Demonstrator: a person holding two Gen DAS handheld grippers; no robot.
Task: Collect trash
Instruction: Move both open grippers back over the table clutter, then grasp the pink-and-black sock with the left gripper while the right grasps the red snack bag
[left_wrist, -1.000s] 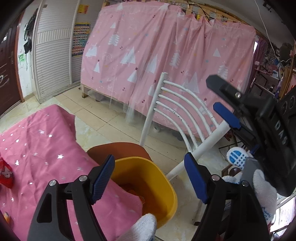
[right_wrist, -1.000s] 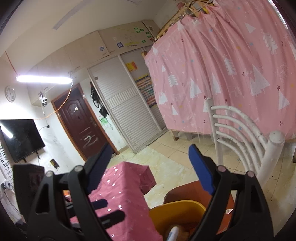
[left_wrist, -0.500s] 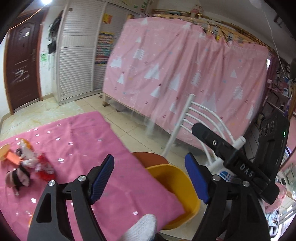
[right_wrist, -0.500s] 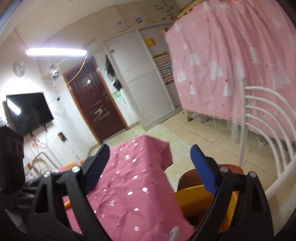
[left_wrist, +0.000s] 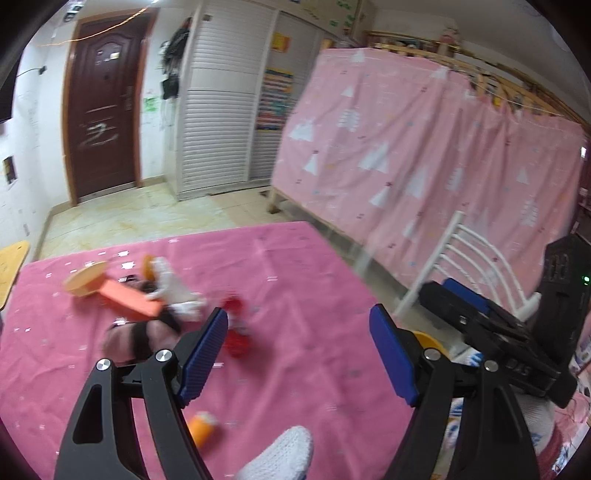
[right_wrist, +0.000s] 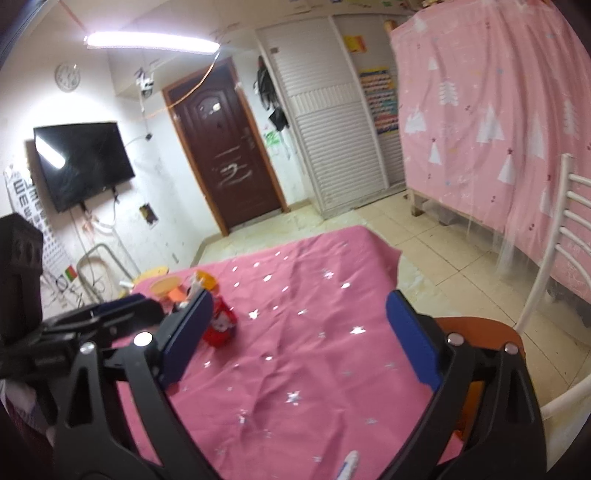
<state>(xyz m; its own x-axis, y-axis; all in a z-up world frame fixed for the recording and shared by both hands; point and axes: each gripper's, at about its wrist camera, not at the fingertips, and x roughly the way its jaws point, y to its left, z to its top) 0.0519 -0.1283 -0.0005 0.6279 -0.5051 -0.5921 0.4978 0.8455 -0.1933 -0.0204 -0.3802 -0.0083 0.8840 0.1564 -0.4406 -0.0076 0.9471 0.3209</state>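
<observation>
As the search for the next piece of trash went on, the left gripper (left_wrist: 297, 350) hung above the pink tablecloth (left_wrist: 314, 280), fingers wide apart and empty, the litter pile (left_wrist: 155, 299) and red wrapper (left_wrist: 236, 332) just beyond its left finger; the next move looked to be a reach down onto the wrapper. From the right wrist, the right gripper (right_wrist: 299, 336) was equally spread, gripping nothing, the red wrapper (right_wrist: 220, 325) beside its left pad (right_wrist: 186, 332) and the chair (right_wrist: 476, 326) alongside.
</observation>
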